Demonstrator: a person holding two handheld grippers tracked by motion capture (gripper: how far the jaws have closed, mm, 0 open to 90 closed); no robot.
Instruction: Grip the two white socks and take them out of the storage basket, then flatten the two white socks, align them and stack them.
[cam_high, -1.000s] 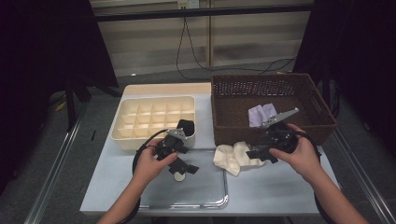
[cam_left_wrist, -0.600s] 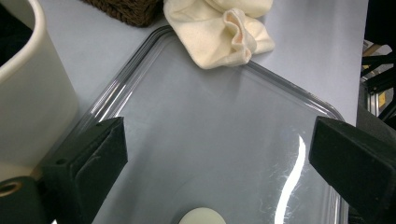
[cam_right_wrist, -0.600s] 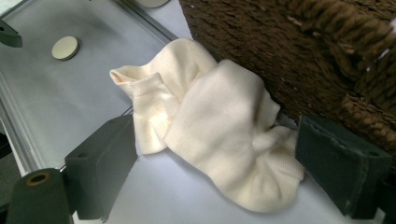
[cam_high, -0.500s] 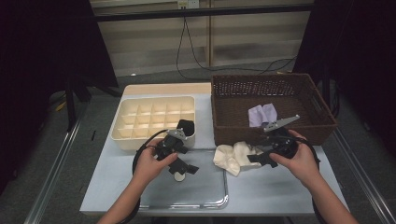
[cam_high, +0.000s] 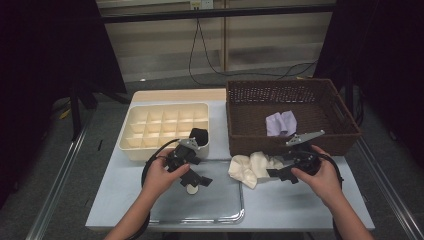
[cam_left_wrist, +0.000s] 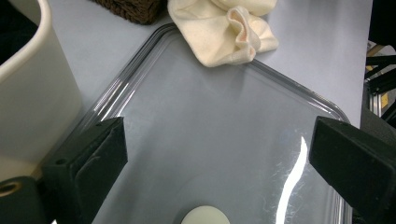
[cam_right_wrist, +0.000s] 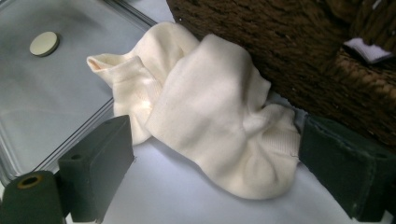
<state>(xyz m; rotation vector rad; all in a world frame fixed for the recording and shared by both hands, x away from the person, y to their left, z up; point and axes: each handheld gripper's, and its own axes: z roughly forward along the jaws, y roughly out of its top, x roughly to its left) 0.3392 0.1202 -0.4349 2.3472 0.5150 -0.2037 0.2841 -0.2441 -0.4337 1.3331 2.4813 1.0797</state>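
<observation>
Here, right gripper fingers spread wide, straddling the cream sock, not yet pinching. Sock lies crumpled on the desk, against the brown basket. Soft, light, floppy; best grabbed at the thick middle fold. Left gripper fingers also wide, holding nothing.

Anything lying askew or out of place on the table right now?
The cream sock lies crumpled against the wicker basket, one edge draped over the clear tray's rim. The right gripper stands open around it.
</observation>
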